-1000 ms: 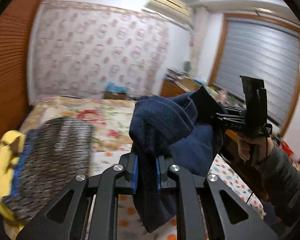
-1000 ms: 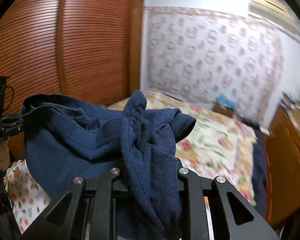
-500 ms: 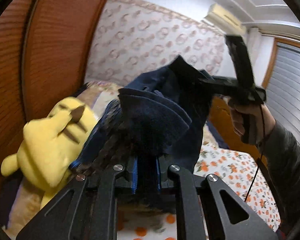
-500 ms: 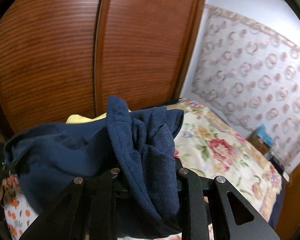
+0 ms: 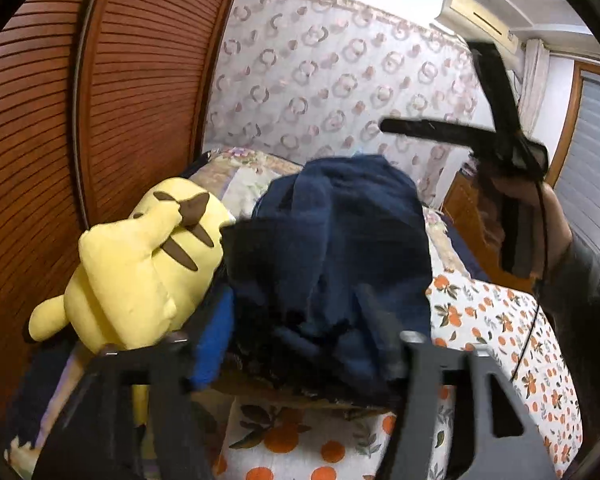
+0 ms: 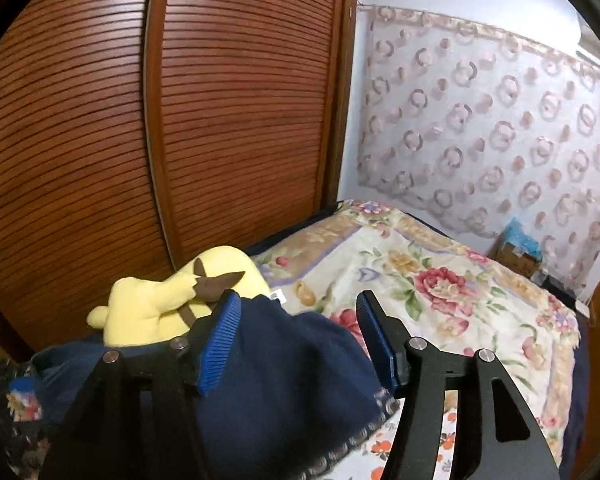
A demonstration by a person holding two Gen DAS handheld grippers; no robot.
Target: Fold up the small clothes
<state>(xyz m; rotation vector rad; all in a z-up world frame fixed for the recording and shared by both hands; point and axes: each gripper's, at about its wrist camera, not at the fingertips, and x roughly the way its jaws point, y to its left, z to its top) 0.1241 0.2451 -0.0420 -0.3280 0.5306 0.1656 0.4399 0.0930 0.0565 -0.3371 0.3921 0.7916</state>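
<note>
The navy garment point(image 5: 340, 240) lies bunched in a heap on a dark patterned cloth point(image 5: 300, 394) on the bed, next to a yellow plush toy point(image 5: 140, 272). My left gripper point(image 5: 296, 340) is low in front of the heap, blurred, its jaws opening with the cloth loose between them. My right gripper point(image 6: 298, 320) hovers over the navy garment point(image 6: 280, 380); its jaws are opening, and the blue pads point(image 6: 224, 332) stand apart without pinching the cloth. In the left wrist view the right gripper point(image 5: 392, 126) is held up above the heap's right side by a hand point(image 5: 516, 196).
Slatted wooden wardrobe doors point(image 6: 180, 120) stand close behind the yellow plush toy point(image 6: 160, 304). A floral quilt point(image 6: 440, 292) covers the far bed and an orange-print sheet point(image 5: 500, 320) the near part. A curtain with ring pattern point(image 5: 340, 80) hangs behind.
Both grippers carried the navy garment toward the plush toy, then opened and let go. The garment now rests in a heap, and the right gripper has lifted clear of it.
</note>
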